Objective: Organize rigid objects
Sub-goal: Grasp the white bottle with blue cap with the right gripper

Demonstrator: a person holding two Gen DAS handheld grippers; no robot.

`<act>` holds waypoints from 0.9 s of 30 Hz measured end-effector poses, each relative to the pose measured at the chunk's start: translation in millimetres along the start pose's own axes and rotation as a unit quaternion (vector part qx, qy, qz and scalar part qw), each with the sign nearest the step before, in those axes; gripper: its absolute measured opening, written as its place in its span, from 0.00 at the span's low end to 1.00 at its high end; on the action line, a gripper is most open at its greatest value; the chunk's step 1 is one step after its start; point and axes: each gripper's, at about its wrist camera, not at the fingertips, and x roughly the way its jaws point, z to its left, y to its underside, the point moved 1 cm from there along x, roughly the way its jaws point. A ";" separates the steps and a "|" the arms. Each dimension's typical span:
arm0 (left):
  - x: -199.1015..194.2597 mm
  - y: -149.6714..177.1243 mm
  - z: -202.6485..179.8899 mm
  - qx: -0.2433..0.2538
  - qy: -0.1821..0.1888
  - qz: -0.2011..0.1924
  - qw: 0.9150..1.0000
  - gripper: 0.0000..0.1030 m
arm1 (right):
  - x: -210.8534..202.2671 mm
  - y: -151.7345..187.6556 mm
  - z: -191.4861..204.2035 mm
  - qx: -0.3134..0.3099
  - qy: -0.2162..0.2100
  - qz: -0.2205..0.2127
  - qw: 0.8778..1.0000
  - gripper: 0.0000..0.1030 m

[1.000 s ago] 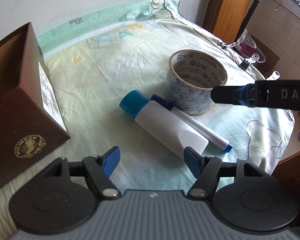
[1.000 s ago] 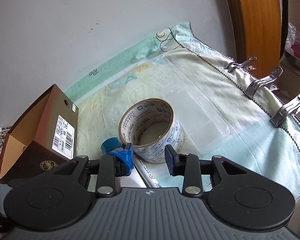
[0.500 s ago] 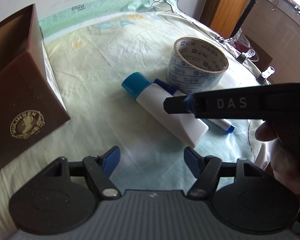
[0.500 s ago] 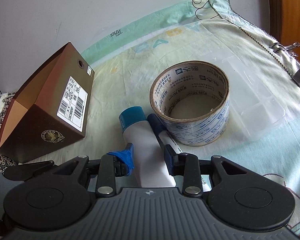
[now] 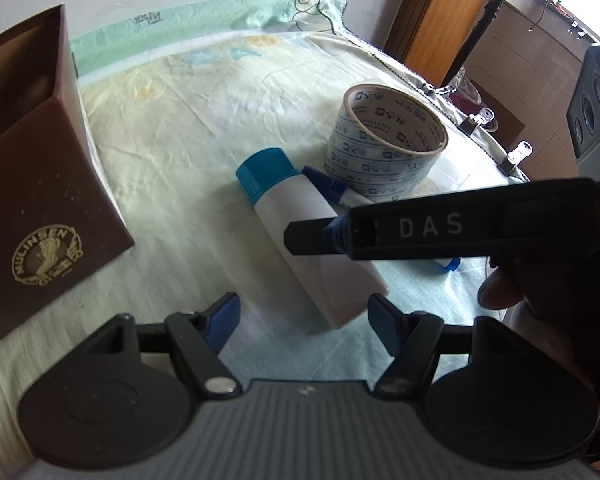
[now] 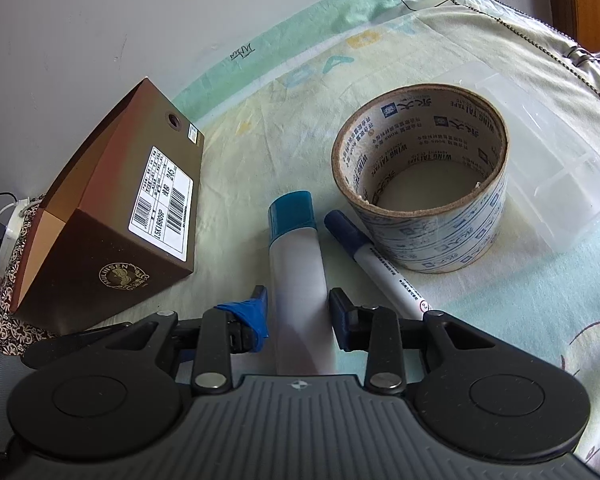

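A white tube with a blue cap point(image 6: 296, 256) lies on the cloth-covered table, also in the left wrist view point(image 5: 300, 232). A white marker with a dark blue cap point(image 6: 376, 260) lies beside it, against a roll of printed tape point(image 6: 424, 184). My right gripper point(image 6: 298, 312) is open, its fingers either side of the tube's lower body. In the left wrist view the right gripper point(image 5: 332, 236) reaches across over the tube. My left gripper point(image 5: 302, 320) is open and empty, just short of the tube's end.
An open brown shoe box point(image 6: 112, 220) stands at the left, also in the left wrist view point(image 5: 32, 184). A clear plastic lid point(image 6: 540, 152) lies behind the tape. Metal clips point(image 5: 516, 156) hold the cloth at the right edge.
My right gripper has moved left and down from the tape roll to straddle the white tube. The left gripper has stayed nearly still and open.
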 end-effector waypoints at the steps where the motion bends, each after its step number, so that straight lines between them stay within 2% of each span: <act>1: -1.4 1.2 -0.5 0.003 0.002 -0.002 1.000 0.69 | 0.5 0.8 0.6 0.003 -0.005 0.002 1.000 0.16; 6: -2.3 3.7 3.1 0.005 0.005 -0.006 1.000 0.69 | 1.7 7.0 9.8 -0.028 -0.008 0.000 1.000 0.16; 15: 3.4 1.7 -0.7 0.005 0.005 -0.014 1.000 0.69 | 0.9 7.2 7.8 -0.038 -0.017 -0.016 0.999 0.16; 22: 6.4 -2.8 3.2 0.003 0.013 -0.018 1.000 0.70 | 3.1 1.6 3.0 -0.013 -0.028 -0.015 0.999 0.16; 27: 4.0 -1.7 7.7 0.000 0.019 -0.019 1.000 0.71 | 3.1 1.4 3.1 -0.004 -0.035 0.004 0.999 0.16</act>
